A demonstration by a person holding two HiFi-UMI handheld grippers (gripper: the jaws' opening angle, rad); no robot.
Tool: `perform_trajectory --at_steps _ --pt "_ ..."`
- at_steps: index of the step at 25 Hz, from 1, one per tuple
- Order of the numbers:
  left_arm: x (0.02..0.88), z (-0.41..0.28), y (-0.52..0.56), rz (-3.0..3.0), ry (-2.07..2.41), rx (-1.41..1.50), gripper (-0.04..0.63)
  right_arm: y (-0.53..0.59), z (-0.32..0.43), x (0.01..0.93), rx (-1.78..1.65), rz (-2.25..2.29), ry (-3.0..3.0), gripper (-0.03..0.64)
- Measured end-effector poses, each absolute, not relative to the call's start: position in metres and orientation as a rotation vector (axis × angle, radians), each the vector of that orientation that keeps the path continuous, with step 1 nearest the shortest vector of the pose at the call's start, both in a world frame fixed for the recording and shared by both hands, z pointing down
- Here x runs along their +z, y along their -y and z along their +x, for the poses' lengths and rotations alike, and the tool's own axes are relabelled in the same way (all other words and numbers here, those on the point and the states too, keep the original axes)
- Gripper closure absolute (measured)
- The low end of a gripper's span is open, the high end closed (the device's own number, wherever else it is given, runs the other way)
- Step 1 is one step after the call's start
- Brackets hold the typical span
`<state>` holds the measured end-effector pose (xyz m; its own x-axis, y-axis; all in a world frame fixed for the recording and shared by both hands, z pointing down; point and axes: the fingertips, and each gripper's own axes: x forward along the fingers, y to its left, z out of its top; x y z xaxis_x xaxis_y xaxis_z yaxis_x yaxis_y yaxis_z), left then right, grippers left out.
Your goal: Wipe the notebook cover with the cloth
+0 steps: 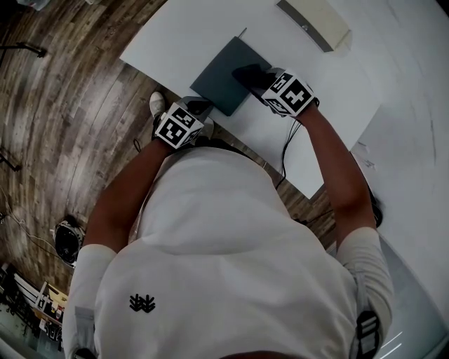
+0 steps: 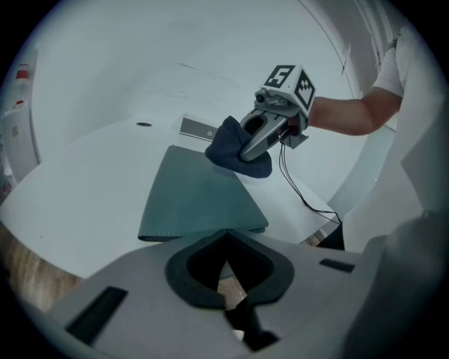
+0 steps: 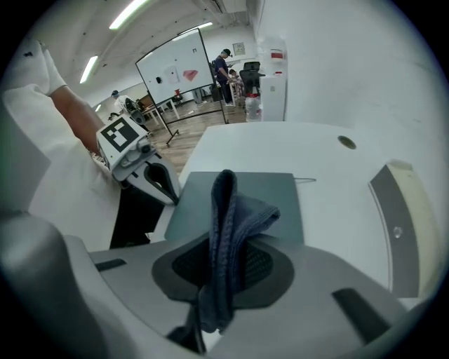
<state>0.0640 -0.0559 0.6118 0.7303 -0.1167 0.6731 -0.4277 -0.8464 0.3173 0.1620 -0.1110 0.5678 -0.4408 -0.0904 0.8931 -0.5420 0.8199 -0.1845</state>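
Head view and both gripper views: a white table (image 1: pixel 330 133) over a wood-plank floor (image 1: pixel 77 105), with the person in a white shirt at its near edge.

A dark teal, flat rectangular notebook (image 2: pixel 196 200) is laid closed on the table, towards the table's near left edge.

A dark blue cloth (image 3: pixel 228 224) is clamped between the closed jaws of the right gripper (image 2: pixel 256 140). Its bunched free end is pressed on the far right part of the cover.

The left gripper (image 3: pixel 168 186) is held at the notebook's near left edge with its jaws brought together. The tips meet that edge, but whether the edge is pinched between them cannot be told.

A grey-and-cream rectangular block (image 1: pixel 312 21) is seen at the far right of the table, apart from the notebook. A black cable (image 2: pixel 302 193) trails from the right gripper over the table's near edge.
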Motion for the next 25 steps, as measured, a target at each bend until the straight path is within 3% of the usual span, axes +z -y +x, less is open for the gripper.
perform_trajectory --at_steps 11,25 --pt "0.612 0.065 0.056 2.473 0.405 0.914 0.591 0.069 0.08 0.585 0.632 0.236 2.048 0.555" --pt "0.614 0.068 0.055 2.455 0.4 0.91 0.591 0.142 0.152 0.595 0.64 0.401 1.994 0.555"
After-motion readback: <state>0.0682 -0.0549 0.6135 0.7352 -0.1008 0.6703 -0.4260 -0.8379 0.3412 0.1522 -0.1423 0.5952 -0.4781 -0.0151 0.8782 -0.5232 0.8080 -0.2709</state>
